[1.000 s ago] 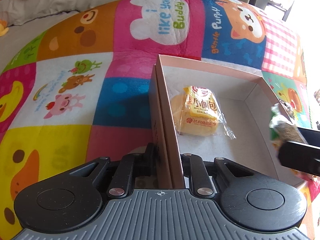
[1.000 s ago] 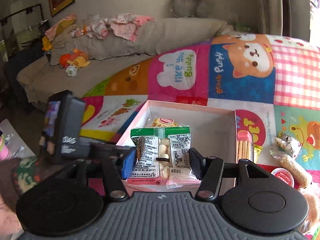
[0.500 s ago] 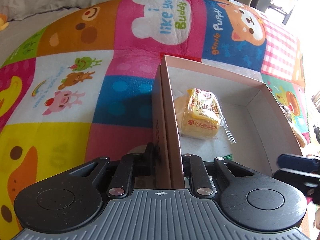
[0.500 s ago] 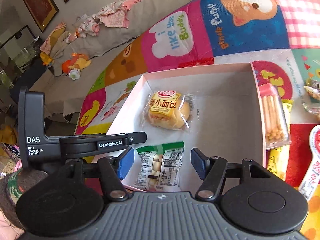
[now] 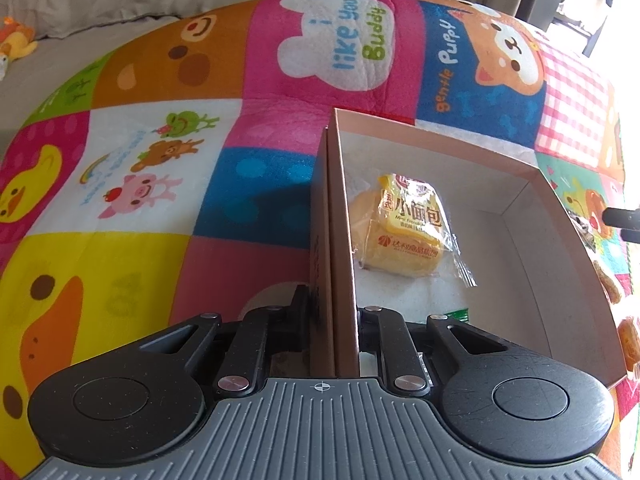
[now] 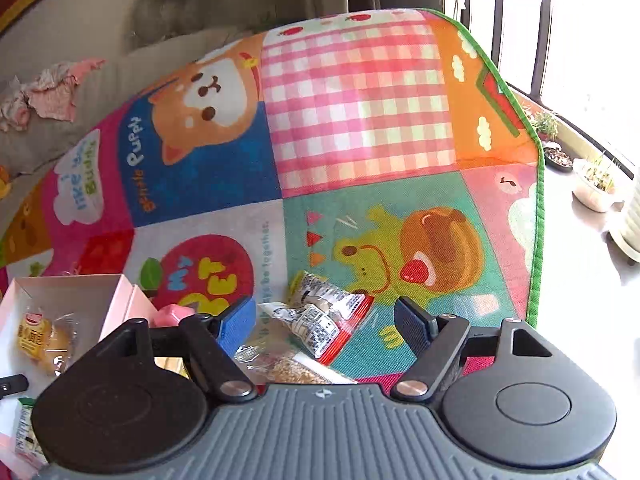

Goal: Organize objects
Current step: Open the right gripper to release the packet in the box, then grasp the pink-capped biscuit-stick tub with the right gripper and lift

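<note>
Having dropped the green packet (image 6: pixel 25 424), right gripper (image 6: pixel 325 320) jaws widening, over loose snacks (image 6: pixel 320 320)

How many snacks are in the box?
2: a yellow bun lying mid-box, and a green packet at the near end, mostly hidden behind the left gripper. More may be hidden.

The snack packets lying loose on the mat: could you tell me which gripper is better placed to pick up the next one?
The right gripper. Its jaws are open and empty, over a red-edged packet on the mat. The left gripper is shut on the pink box wall.
</note>
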Demonstrator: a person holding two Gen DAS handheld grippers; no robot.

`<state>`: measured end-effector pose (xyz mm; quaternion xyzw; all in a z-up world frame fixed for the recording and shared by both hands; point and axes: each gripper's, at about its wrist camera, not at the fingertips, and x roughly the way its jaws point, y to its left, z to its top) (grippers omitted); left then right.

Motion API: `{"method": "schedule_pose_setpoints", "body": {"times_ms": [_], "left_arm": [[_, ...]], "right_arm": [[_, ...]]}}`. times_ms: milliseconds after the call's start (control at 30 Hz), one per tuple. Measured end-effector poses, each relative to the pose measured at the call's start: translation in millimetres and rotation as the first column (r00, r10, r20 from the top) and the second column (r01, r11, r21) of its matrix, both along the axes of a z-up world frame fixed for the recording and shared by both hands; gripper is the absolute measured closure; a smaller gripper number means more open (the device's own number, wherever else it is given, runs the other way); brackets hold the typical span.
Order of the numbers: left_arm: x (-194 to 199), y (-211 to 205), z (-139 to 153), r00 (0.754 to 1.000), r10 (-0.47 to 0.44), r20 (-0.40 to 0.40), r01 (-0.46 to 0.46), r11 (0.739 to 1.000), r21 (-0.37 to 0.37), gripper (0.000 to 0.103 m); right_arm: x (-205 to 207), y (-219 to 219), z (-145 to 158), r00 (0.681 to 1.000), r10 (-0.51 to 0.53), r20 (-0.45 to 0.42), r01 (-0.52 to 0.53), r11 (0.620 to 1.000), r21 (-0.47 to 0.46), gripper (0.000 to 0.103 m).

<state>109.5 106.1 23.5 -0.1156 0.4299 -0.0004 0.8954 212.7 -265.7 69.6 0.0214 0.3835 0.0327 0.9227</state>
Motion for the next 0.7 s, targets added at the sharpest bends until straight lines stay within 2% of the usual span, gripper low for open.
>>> {"method": "schedule_pose_setpoints", "body": {"times_ms": [100,167,233,367,433,467,500,600,633,700], "left_arm": [[0.7,-0.2,0.5,1.0,0.01,-0.006,-0.01,1.0,-0.003,0.085],[0.4,-1.6,0.7,1.0,0.009,-0.007,-0.009,1.0,0.004,0.085],[0.0,-1.3,0.5,1.0,0.003,-0.006,-0.003,1.0,0.006,0.085],[0.1,-0.2,0.4,1.0,0.003,-0.006,-0.003,1.0,-0.001,0.085],[-0.1,-0.1,0.3,1.0,0.001,-0.003,-0.001,1.0,0.001,0.085],[-0.4,0.0,0.2,1.0,0.0,-0.001,0.0,1.0,0.002,0.085],[-0.8,0.0,-0.1,1.0,-0.002,0.001,0.002,1.0,0.003,0.085],[-1.0,0.2,-0.2,1.0,-0.001,0.002,0.001,1.0,0.0,0.085],[-1.0,0.3,-0.3,1.0,0.0,0.003,0.0,1.0,-0.002,0.085],[-1.2,1.0,-0.6,1.0,-0.001,0.005,0.002,1.0,-0.005,0.085]], "right_arm": [[5.7,16.5,-12.1,0.99,0.122,-0.067,-0.111,0.982,0.151,0.026],[8.1,33.1,-24.1,0.981,0.163,-0.109,-0.135,0.965,0.224,0.033],[13.2,44.9,-38.9,0.97,0.188,-0.153,-0.14,0.95,0.28,0.039],[13.8,50.4,-51.2,0.962,0.209,-0.178,-0.141,0.932,0.335,0.04],[7.2,50.9,-47.4,0.96,0.221,-0.172,-0.16,0.936,0.312,0.045],[1.2,50.7,-43.1,0.964,0.214,-0.16,-0.165,0.948,0.271,0.045],[-4.1,51.0,-39.8,0.968,0.199,-0.15,-0.163,0.961,0.225,0.045],[-25.2,46.0,-22.6,0.993,0.099,-0.062,-0.099,0.995,0.01,0.049],[-32.4,45.8,-17.0,0.994,0.1,-0.032,-0.1,0.995,-0.01,0.05],[-45.1,42.3,-6.0,0.99,0.141,0.0,-0.141,0.99,0.029,0.05]]}}
